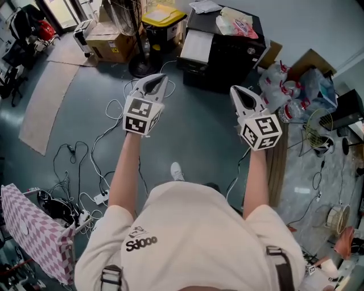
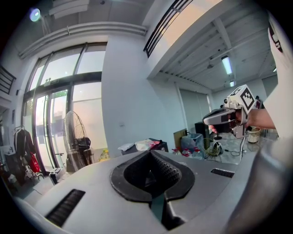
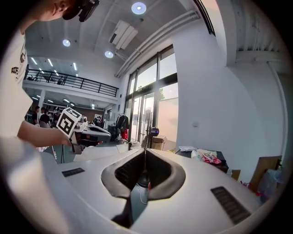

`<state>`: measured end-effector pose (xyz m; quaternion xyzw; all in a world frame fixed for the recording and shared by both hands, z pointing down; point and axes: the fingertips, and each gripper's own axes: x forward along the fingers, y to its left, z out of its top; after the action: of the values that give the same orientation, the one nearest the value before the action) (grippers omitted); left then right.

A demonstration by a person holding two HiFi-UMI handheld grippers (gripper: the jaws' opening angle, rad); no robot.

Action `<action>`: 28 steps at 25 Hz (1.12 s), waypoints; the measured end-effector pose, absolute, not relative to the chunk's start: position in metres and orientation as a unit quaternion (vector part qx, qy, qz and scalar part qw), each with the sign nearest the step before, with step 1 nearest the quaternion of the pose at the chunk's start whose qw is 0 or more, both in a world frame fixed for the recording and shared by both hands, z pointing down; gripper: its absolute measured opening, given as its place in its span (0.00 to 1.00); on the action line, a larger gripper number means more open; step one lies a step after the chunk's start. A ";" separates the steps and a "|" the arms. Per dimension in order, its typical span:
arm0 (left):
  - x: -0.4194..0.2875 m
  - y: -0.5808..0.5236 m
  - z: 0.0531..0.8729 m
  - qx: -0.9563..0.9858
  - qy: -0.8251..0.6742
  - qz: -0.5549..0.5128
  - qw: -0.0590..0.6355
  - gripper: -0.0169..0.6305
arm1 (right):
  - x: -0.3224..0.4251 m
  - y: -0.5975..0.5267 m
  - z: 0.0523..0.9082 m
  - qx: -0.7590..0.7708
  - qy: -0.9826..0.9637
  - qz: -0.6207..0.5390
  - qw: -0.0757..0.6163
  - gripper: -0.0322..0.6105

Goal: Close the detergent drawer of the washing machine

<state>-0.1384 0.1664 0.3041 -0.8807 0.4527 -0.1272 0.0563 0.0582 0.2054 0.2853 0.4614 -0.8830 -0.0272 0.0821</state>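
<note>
though left claw (image 1: pixel 154 84) and right claw (image 1: pixel 239 94) hang clenched and empty, no washing machine or detergent drawer shows in any view.
judged: a light, stiff plastic drawer on rails; press its front face squarely.

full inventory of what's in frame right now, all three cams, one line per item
cabinet: 1, black, top centre by the wall
bag: 1, pink and white, on the cabinet
bin: 1, yellow lid, left of the cabinet
cardboard box: 1, brown, left of the bin
pedestal fan: 1, black, between box and bin
water bottles: several, clear, right of the cabinet
cardboard sheets: 2, brown, flat on the floor at left
power strip: 1, white, floor at left
checked cloth: 1, pink and white, bottom left
shoe: 1, white, person's
shirt: 1, cream, person's
left gripper: 1, white, jaws shut, empty
right gripper: 1, white, jaws shut, empty
</note>
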 end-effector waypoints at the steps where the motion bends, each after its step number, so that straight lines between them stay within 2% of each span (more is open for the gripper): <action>1: -0.142 0.154 0.306 -0.882 0.451 -0.128 0.054 0.04 | 0.054 0.194 0.288 0.462 -0.883 -0.022 0.082 0.05; 3: -0.149 0.133 0.312 -0.884 0.448 -0.129 0.046 0.04 | 0.045 0.175 0.295 0.463 -0.882 -0.013 0.084 0.12; 7: -0.152 0.101 0.331 -0.891 0.431 -0.141 0.029 0.04 | 0.037 0.141 0.314 0.465 -0.880 0.000 0.101 0.15; 12: -0.152 0.059 0.364 -0.894 0.415 -0.171 0.009 0.16 | 0.030 0.092 0.343 0.459 -0.878 0.007 0.138 0.25; 28: -0.129 -0.118 0.492 -0.876 0.400 -0.268 -0.039 0.18 | 0.054 -0.093 0.471 0.434 -0.870 0.068 0.223 0.27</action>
<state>-0.1295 -0.1181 0.4921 -0.8756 0.4000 -0.2681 -0.0387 0.0544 -0.0931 0.4713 0.4337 -0.8702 0.0680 0.2234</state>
